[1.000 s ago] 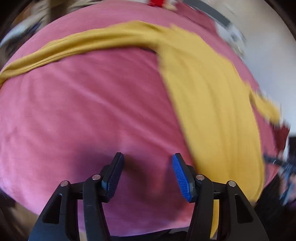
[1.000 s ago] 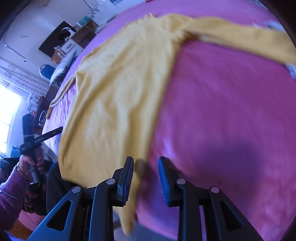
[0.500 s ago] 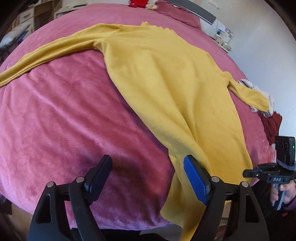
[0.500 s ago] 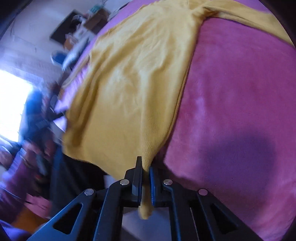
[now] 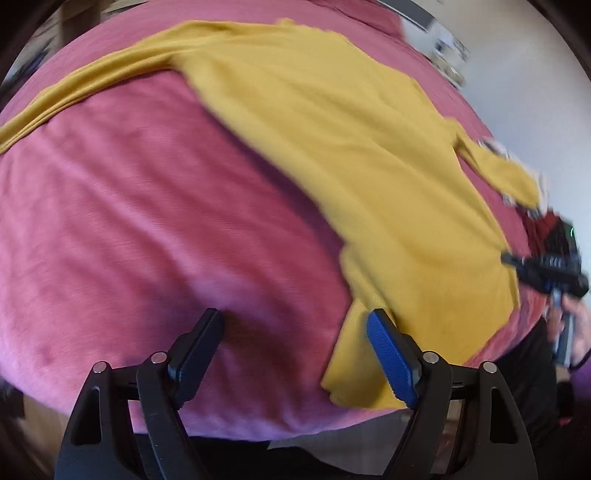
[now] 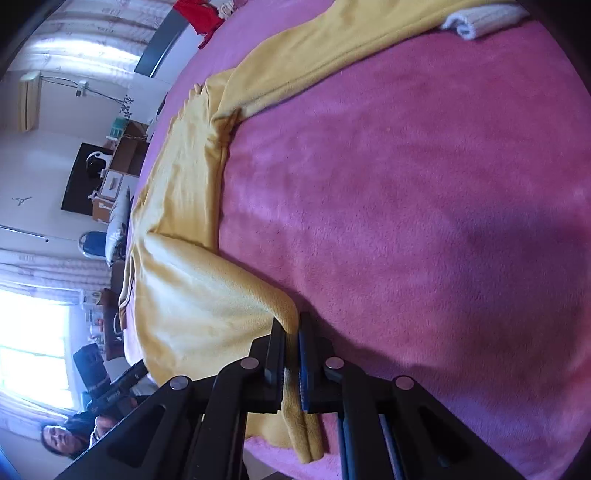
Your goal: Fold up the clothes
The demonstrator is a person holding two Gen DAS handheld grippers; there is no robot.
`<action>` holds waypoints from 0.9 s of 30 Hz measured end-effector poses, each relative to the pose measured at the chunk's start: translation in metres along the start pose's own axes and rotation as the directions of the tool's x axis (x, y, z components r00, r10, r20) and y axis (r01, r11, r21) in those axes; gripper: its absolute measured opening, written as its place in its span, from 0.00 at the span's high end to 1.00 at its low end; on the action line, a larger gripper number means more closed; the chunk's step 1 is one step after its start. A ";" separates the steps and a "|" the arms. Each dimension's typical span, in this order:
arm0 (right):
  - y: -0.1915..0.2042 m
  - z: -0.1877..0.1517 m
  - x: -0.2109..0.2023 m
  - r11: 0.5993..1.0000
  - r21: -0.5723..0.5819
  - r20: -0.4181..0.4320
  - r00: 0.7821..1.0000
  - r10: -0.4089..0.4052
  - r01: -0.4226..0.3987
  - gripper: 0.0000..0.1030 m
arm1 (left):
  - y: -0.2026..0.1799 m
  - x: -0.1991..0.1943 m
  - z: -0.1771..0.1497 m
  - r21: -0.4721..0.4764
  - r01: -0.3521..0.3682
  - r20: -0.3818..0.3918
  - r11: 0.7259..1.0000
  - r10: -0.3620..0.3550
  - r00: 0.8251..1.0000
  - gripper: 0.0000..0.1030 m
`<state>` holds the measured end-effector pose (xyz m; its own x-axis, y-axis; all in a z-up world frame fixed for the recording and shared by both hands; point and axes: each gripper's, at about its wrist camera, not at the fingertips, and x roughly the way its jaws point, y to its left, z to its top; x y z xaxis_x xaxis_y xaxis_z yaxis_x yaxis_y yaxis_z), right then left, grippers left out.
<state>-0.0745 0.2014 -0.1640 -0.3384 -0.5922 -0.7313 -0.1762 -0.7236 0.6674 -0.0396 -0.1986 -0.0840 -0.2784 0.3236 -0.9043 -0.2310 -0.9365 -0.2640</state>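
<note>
Yellow sweater [image 5: 354, 155]: it lies spread across the pink blanket [image 5: 129, 221] on the bed, body running toward the near edge, one sleeve stretched far to your left, the other sleeve ending near the right edge.
Hem corners: in the left wrist view one bottom corner hangs over the bed's near edge, just beside your left claw's blue pad.
Your left claw [image 5: 295, 354]: released, jaws wide apart, hovering over bare blanket at the near edge; the right-hand pad sits at the sweater's edge, but whether it touches the cloth is unclear because the view is blurred.
Your right claw [image 6: 291, 354]: clenched on the sweater's other bottom corner; a fold of yellow cloth [image 6: 229, 302] rises into the jaws and a doubled strip hangs out below them.
White cloth [image 6: 480, 18]: a small rolled piece at the top of the right wrist view, beside the sleeve.
Red garment [image 6: 199, 14]: at the far end of the bed.
Background: a person [image 6: 59, 443] is low at the left of the right wrist view.
</note>
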 end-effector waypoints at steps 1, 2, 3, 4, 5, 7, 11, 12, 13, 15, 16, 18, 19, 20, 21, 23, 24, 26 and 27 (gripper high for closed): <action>0.003 0.001 0.000 1.000 0.004 0.009 1.000 0.007 -0.007 0.95 | -0.005 0.004 0.000 0.024 -0.025 -0.009 0.999 0.025 1.000 0.13; 0.004 0.002 0.000 1.000 0.006 0.014 1.000 0.010 -0.010 0.95 | -0.008 0.008 -0.001 0.032 -0.036 -0.010 0.999 0.037 0.999 0.11; 0.004 0.004 0.000 1.000 0.003 0.009 1.000 0.007 -0.007 0.95 | -0.011 0.011 -0.002 0.036 -0.044 -0.009 0.998 0.044 0.999 0.06; 0.005 0.006 0.001 1.000 -0.001 0.005 1.000 0.004 -0.004 0.95 | -0.015 0.015 -0.003 0.041 -0.061 -0.005 0.997 0.061 0.998 0.02; 0.006 0.005 0.002 1.000 -0.008 0.001 1.000 0.000 0.000 0.95 | -0.021 0.019 -0.002 0.053 -0.084 -0.005 0.995 0.085 0.996 0.01; 0.005 0.006 0.003 1.000 -0.004 -0.001 1.000 0.000 0.000 0.95 | -0.031 0.024 -0.002 0.082 -0.125 -0.006 0.989 0.126 0.992 0.01; -0.001 0.004 0.000 1.000 0.026 0.002 1.000 0.015 -0.015 0.95 | -0.014 0.015 -0.003 0.030 -0.052 -0.017 0.998 0.052 0.998 0.24; -0.002 0.004 -0.003 1.000 0.026 0.003 1.000 0.016 -0.016 0.95 | -0.008 0.011 -0.005 0.013 -0.030 -0.019 0.999 0.030 0.999 0.33; -0.003 0.004 -0.005 1.000 0.026 0.005 1.000 0.017 -0.017 0.95 | -0.002 0.008 -0.006 -0.004 -0.008 -0.021 1.000 0.008 1.000 0.51; 0.000 0.003 -0.006 1.000 0.018 0.007 1.000 0.012 -0.012 0.95 | 0.010 0.001 -0.009 -0.038 0.035 -0.023 0.999 -0.036 0.999 0.91; 0.001 0.003 -0.007 1.000 0.015 0.008 1.000 0.010 -0.010 0.95 | 0.016 -0.003 -0.010 -0.055 0.056 -0.024 0.997 -0.058 0.998 0.95; 0.003 0.002 -0.007 1.000 0.022 0.009 1.000 0.011 -0.012 0.95 | 0.028 -0.010 -0.013 -0.089 0.099 -0.023 0.991 -0.101 0.995 0.95; 0.003 0.002 -0.007 1.000 0.024 0.011 1.000 0.013 -0.013 0.95 | 0.034 -0.014 -0.015 -0.106 0.120 -0.023 0.987 -0.123 0.992 0.95; 0.003 0.002 -0.008 1.000 0.022 0.010 1.000 0.011 -0.011 0.95 | 0.033 -0.013 -0.016 -0.108 0.126 -0.023 0.986 -0.130 0.991 0.95; 0.003 0.002 -0.008 1.000 0.017 0.008 1.000 0.007 -0.007 0.95 | 0.029 -0.010 -0.013 -0.094 0.118 -0.013 0.988 -0.120 0.993 0.95; 0.003 0.002 -0.008 1.000 0.015 0.005 1.000 0.002 -0.002 0.95 | 0.020 -0.007 -0.010 -0.072 0.111 0.017 0.991 -0.110 0.994 0.89; 0.002 0.003 -0.008 1.000 0.016 0.003 1.000 0.002 -0.002 0.95 | 0.013 -0.006 -0.010 -0.072 0.144 0.023 0.987 -0.143 0.989 0.84; 0.002 0.003 -0.008 1.000 0.017 -0.001 1.000 0.000 0.000 0.95 | -0.001 0.000 -0.008 -0.067 0.194 0.027 0.979 -0.193 0.981 0.37; 0.002 0.003 -0.008 1.000 0.016 -0.003 1.000 -0.002 0.002 0.95 | -0.003 0.004 -0.006 -0.063 0.198 0.020 0.978 -0.197 0.980 0.32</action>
<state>-0.0750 0.2055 -0.1561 -0.3357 -0.5918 -0.7328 -0.1916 -0.7188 0.6683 -0.0342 -0.1952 -0.0885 -0.2460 0.5041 -0.8278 -0.2225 -0.8607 -0.4580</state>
